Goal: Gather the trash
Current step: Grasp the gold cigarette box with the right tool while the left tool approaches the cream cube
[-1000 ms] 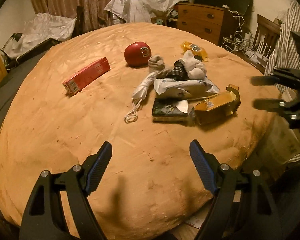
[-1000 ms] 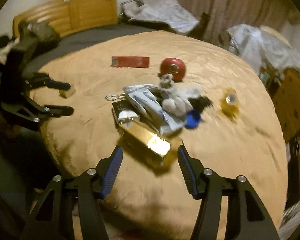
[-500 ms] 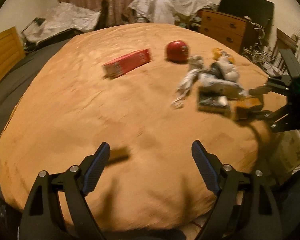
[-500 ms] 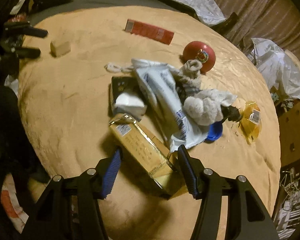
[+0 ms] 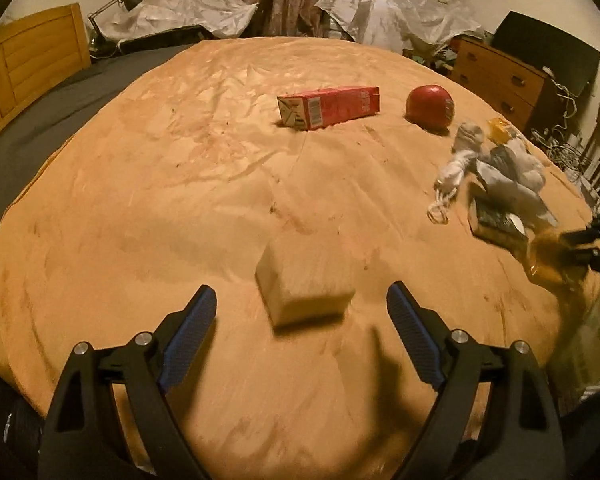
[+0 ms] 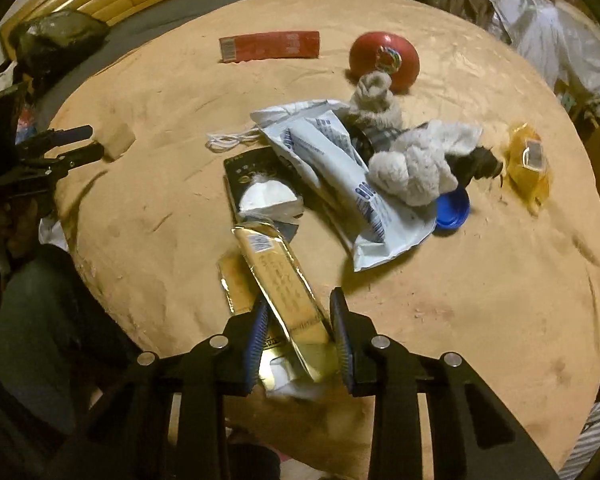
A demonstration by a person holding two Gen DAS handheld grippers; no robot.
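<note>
The right claw [image 6: 299, 330] is clamped on the near end of a gold foil box [image 6: 284, 284], its blue pads pressing both long sides. The box tilts up toward the camera while its far end points at the trash pile in the middle of the tan blanket [image 6: 480, 300] that covers the bed. A flattened gold wrapper [image 6: 236, 280] lies under the box, to its left.

Just beyond the gold foil box sits a black packet [image 6: 252, 168] with a white folded tissue [image 6: 270, 200] on top. Right of that packet a white plastic mailer bag [image 6: 340, 172] lies crumpled, with a white cord [image 6: 230, 140] trailing from its left side. A grey sock bundle [image 6: 416, 168] rests on the bag's right edge, and a blue bottle cap [image 6: 454, 208] peeks from under it. A yellow wrapper [image 6: 528, 164] lies apart, further right of the cap. Behind the pile are a red ball [image 6: 384, 58] and, left of it, a red carton [image 6: 270, 46].

The left claw [image 5: 300, 338] hangs spread wide over the blanket's near edge, gripping nothing. A small beige block [image 5: 304, 280] lies between and just ahead of its pads, apart from both. From this view the red carton [image 5: 328, 106] lies far beyond the block, with the red ball [image 5: 430, 106] to its right.
</note>
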